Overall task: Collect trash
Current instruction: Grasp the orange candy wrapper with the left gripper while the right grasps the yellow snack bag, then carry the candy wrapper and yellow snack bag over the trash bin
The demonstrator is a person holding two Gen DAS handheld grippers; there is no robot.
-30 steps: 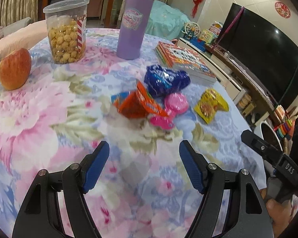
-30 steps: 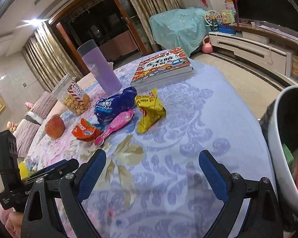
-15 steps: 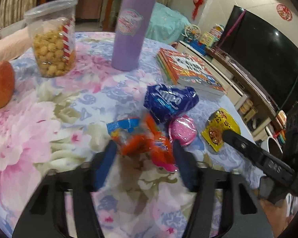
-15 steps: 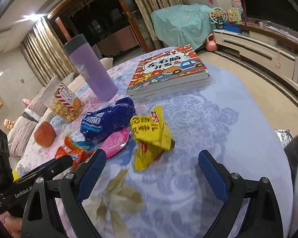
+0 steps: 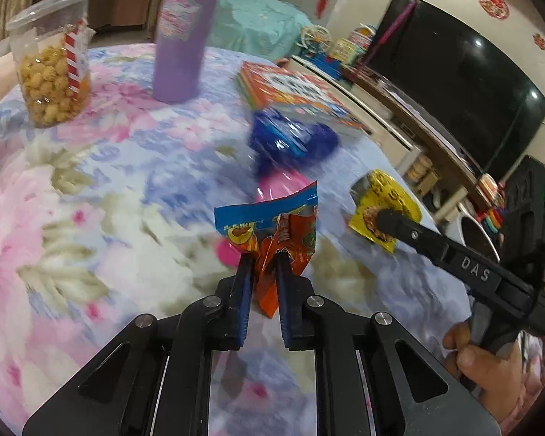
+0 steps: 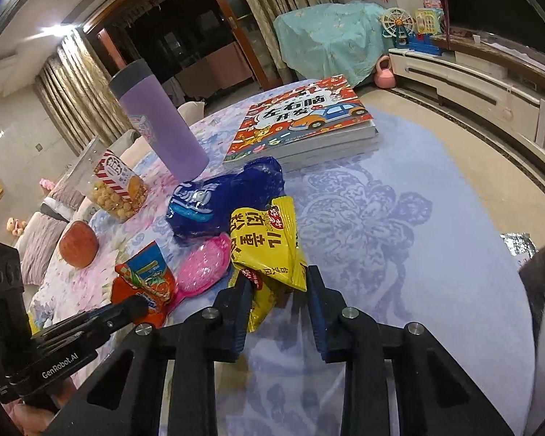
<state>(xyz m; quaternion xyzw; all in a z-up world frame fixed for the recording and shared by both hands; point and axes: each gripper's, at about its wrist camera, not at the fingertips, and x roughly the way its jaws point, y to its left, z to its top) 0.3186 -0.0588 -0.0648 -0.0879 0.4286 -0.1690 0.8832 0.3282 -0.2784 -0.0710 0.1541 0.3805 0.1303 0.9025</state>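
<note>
The left gripper (image 5: 261, 269), wide open a second ago, is now clamped on the orange wrapper (image 5: 272, 232) above the table (image 5: 91, 196), so one piece is secured, while the right gripper (image 6: 278, 283) has closed in around the yellow wrapper (image 6: 269, 247) without pinching it yet

We count four wrappers: orange (image 5: 272, 234), yellow (image 6: 269, 239), blue (image 6: 221, 196), pink (image 6: 201, 267); one tumbler (image 6: 156, 120); one apple (image 6: 78, 243); one popcorn tub (image 6: 112, 187).
</note>
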